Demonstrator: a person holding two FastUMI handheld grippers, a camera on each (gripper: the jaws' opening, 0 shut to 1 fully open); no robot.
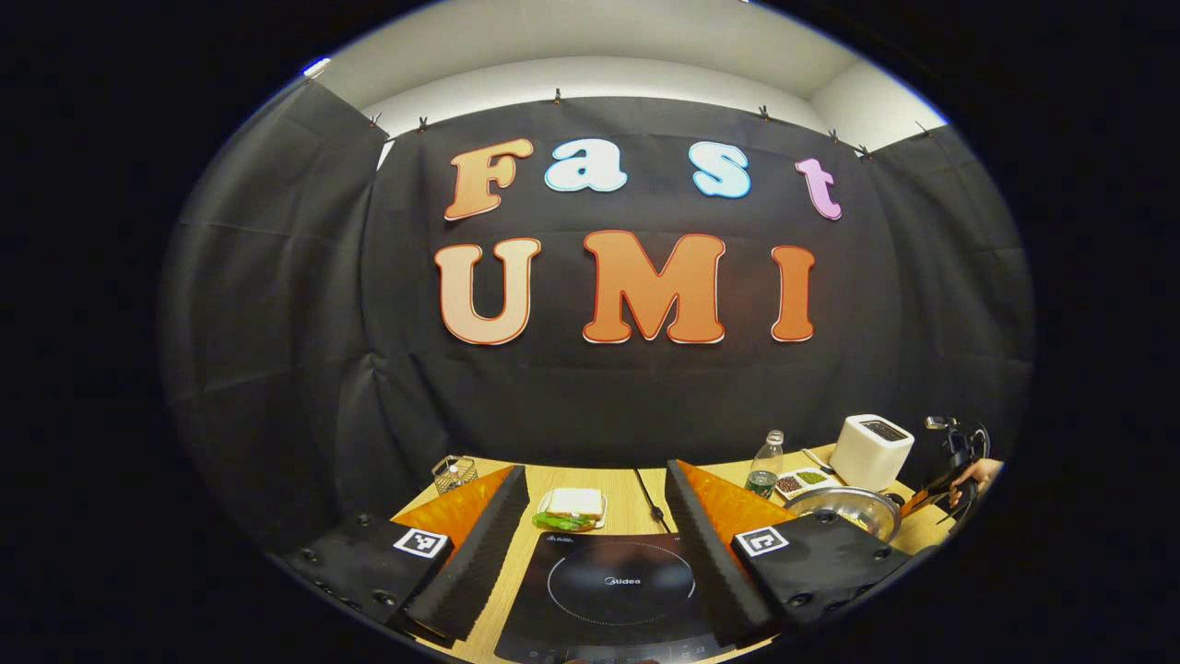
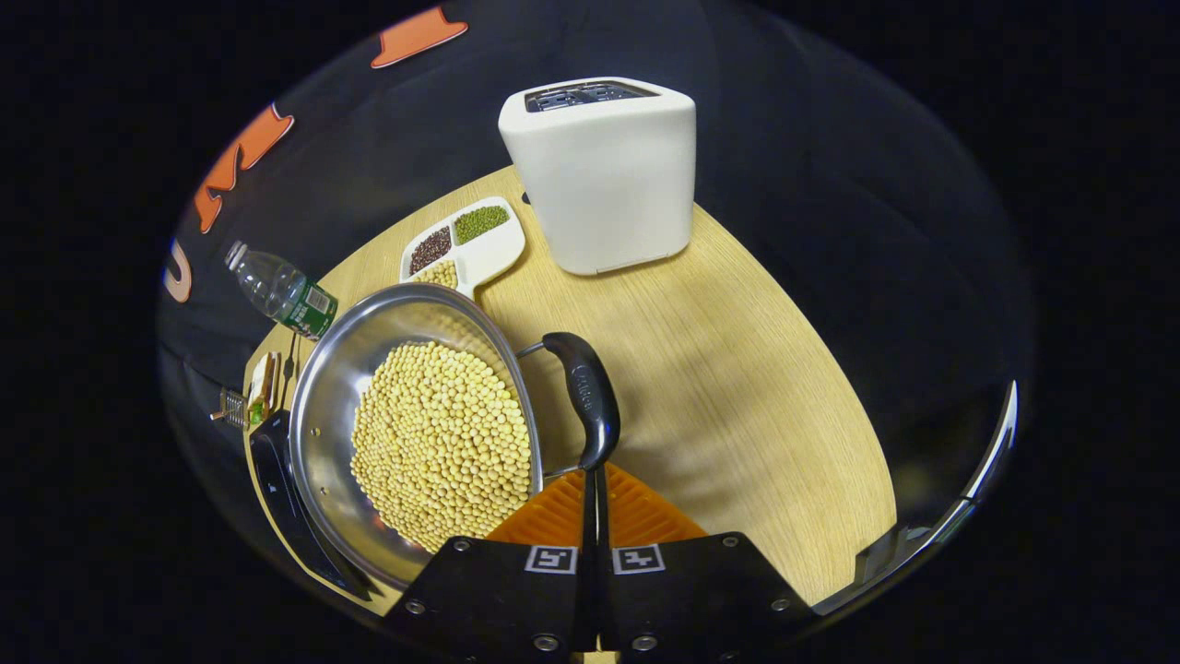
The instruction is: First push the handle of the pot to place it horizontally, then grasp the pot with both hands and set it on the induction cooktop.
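Early stage. Pot point(image 2: 415, 424) full of pale beans sits on the bench point(image 2: 737, 387) near the toaster point(image 2: 604, 175), off the induction cooktop point(image 1: 618, 590). Right tongs point(image 2: 595, 503) are closed together, tips right at the near end of the pot's black side handle point(image 2: 585, 397), gripping nothing; looks like the push step, whether the handle is horizontal yet I can't tell. Left tongs point(image 1: 599, 544) are wide open and empty over the cooktop. Two-handed grasp and placement left to do.

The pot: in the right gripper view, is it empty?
No, the pot holds a heap of pale yellow beans covering most of its bottom.
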